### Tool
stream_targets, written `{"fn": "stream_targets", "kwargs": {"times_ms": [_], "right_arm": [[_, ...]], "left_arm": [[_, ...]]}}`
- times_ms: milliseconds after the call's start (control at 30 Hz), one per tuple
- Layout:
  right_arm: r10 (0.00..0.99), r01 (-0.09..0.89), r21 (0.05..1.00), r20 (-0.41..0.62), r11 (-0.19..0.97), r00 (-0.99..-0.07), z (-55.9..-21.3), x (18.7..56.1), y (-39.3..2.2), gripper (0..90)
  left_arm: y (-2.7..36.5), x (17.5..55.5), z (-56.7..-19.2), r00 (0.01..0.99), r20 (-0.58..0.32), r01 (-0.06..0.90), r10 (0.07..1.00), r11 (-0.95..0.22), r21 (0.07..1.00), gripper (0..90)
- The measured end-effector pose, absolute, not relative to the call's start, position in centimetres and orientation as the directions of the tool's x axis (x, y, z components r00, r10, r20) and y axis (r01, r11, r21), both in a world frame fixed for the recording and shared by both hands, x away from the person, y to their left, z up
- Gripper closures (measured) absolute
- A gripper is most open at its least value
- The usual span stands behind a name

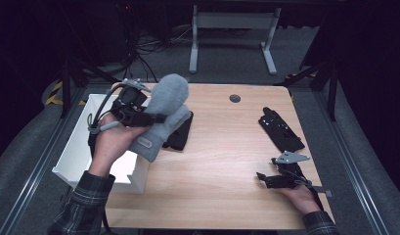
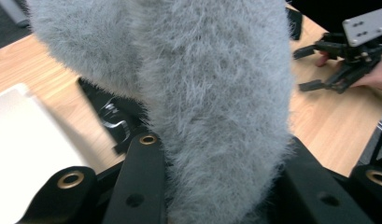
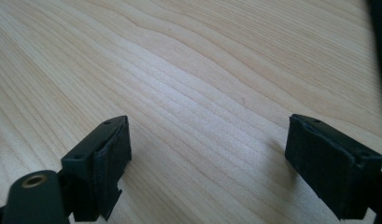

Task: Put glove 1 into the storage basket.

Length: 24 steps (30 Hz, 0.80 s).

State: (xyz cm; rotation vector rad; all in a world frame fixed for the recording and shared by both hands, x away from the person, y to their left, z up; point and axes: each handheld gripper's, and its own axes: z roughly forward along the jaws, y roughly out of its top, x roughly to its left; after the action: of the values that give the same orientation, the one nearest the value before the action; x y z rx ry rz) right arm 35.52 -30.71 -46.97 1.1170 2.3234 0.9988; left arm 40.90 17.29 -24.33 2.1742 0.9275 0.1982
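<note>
mitten (image 1: 163, 115) hangs from left claw (image 1: 156, 118), cuff low, tip tilted up.

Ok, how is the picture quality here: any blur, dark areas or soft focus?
High view: the table is evenly lit, the room around it nearly black. Left gripper view: the grey mitten sits close and sharp, the box looks washed out. Right gripper view: wood grain is crisp, the near jaws slightly soft.

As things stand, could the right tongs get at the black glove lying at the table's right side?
Probably yes. The right tongs rest open on the table with nothing held, and the black glove lies just beyond them across bare wood, nothing between.
</note>
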Motion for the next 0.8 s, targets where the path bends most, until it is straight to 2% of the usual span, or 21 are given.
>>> {"fn": "stream_targets", "kwargs": {"times_ms": [500,800], "right_arm": [[0.792,0.525,0.735,-0.026,0.428,-0.61,-47.0,35.5,-30.7,14.5],[0.792,0.525,0.735,-0.027,0.429,-0.61,-47.0,35.5,-30.7,14.5]], "left_arm": [[24.8,41.2,-26.6,0.578,-0.184,0.665,0.795,-0.329,0.67,71.1],[26.7,41.9,-29.7,0.514,-0.223,0.722,0.829,-0.277,0.634,71.0]]}}
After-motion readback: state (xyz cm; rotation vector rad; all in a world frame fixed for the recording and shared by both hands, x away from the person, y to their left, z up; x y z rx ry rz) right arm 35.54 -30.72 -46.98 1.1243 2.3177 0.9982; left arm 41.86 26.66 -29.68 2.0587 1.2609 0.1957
